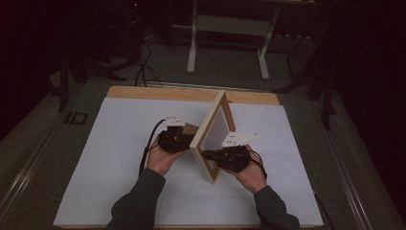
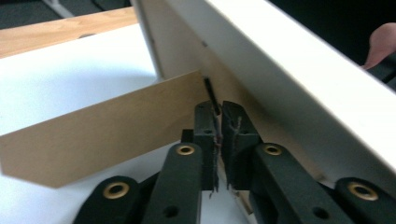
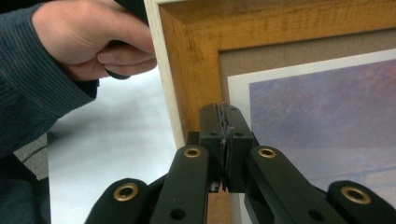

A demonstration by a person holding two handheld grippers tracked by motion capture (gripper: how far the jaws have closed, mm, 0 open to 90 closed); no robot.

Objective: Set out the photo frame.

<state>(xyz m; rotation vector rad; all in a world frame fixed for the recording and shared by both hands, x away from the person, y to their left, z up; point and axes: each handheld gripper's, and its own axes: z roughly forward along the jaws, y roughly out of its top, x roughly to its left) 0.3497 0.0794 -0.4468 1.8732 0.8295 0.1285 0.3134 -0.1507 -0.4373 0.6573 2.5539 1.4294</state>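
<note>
A picture frame [image 1: 216, 127] with a pale wood border stands upright on edge in the middle of the white table [image 1: 119, 167]. A brown back stand [image 1: 190, 128] folds out from its rear. My left gripper [image 1: 191, 141] is behind the frame. In the left gripper view its jaws [image 2: 218, 109] show a narrow gap, tips at a thin black tab [image 2: 210, 93] where the stand [image 2: 107, 130] meets the frame's back [image 2: 289, 74]. My right gripper [image 1: 207, 154] is at the near front corner. Its jaws [image 3: 225, 112] are shut, tips against the golden border [image 3: 196, 60] beside the purple print [image 3: 327, 116].
The white sheet leaves a strip of bare wood tabletop [image 1: 143, 92] along the far edge. Beyond it stand a white desk frame [image 1: 227, 28] and cables [image 1: 143, 62] on the dark floor. The person's other hand [image 3: 93, 42] shows left of the frame.
</note>
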